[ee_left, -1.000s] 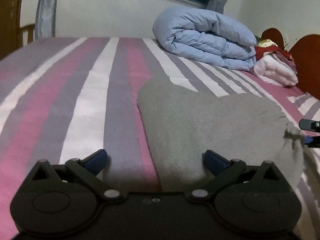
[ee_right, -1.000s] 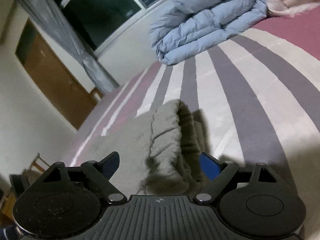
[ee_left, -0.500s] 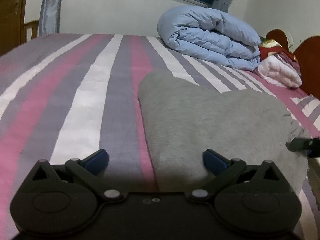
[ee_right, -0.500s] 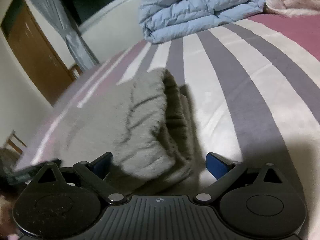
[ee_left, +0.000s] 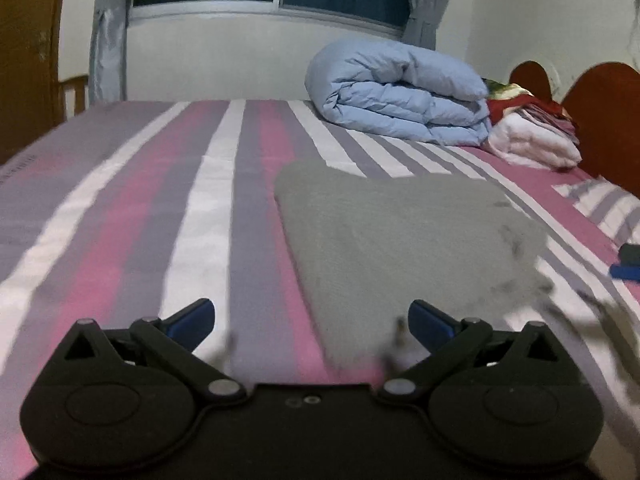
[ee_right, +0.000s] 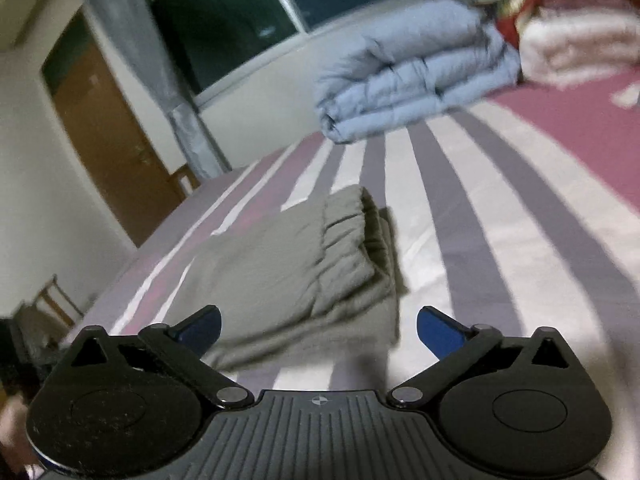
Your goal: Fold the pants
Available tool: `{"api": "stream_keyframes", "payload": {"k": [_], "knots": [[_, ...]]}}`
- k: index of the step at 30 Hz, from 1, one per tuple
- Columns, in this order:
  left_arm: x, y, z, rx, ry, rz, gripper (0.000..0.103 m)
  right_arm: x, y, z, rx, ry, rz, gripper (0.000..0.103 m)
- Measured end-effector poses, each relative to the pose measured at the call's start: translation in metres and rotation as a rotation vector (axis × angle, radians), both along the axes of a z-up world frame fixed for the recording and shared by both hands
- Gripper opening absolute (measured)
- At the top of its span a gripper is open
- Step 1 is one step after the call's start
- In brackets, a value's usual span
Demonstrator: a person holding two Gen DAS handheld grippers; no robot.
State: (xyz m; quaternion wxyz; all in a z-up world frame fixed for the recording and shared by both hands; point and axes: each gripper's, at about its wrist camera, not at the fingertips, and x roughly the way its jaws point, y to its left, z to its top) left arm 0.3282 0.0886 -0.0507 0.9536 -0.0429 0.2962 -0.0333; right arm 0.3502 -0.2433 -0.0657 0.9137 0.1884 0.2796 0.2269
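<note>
Both grippers are wide open and empty right now. The left gripper [ee_left: 311, 318] hovers low over the pink, white and purple striped bedsheet [ee_left: 168, 208], its blue-tipped fingers [ee_left: 191, 317] spread apart with nothing between them, just the near corner of the folded grey fleece pants [ee_left: 400, 236] sitting ahead. The right gripper [ee_right: 319, 326] looks the same, jaws splayed wide, holding nothing, hanging just short of the bundle. From the right wrist view the pants [ee_right: 288, 268] lie as a flat folded stack on the sheet [ee_right: 500, 208], with the gathered elastic waistband [ee_right: 348, 236] along the top layer's far right edge. In the left wrist view a bit of the right gripper [ee_left: 629, 261] pokes in at the right edge, near the pants but apart from them. Further back there's a rolled light blue duvet [ee_left: 400, 92], with a pile of pink and red bedding [ee_left: 532, 136] just beside it against the reddish wooden headboard [ee_left: 604, 120].
</note>
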Motion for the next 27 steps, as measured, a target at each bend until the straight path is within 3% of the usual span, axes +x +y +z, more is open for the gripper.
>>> {"api": "stream_keyframes", "payload": {"k": [5,11,15,20,24,27], "knots": [[-0.098,0.008,0.011,-0.083,-0.056,0.035,0.097,-0.102,-0.015,0.017,-0.082,-0.088,-0.006,0.103],[-0.191,-0.003,0.046,-0.019,-0.242,0.032,0.097,-0.202,-0.004,0.030,-0.154,-0.212,-0.010,0.103],[-0.232,-0.012,0.066,0.011,-0.309,0.065,0.097,-0.250,0.003,0.037,-0.165,-0.298,-0.035,0.103],[-0.277,-0.033,0.071,0.001,-0.317,0.047,0.097,-0.304,0.016,0.033,-0.230,-0.403,-0.090,0.103],[-0.300,-0.046,0.064,0.020,-0.353,0.054,0.097,-0.333,0.015,0.028,-0.208,-0.410,-0.133,0.103],[-0.310,-0.050,0.058,-0.029,-0.360,0.094,0.097,-0.347,0.014,0.026,-0.216,-0.410,-0.167,0.103]]}}
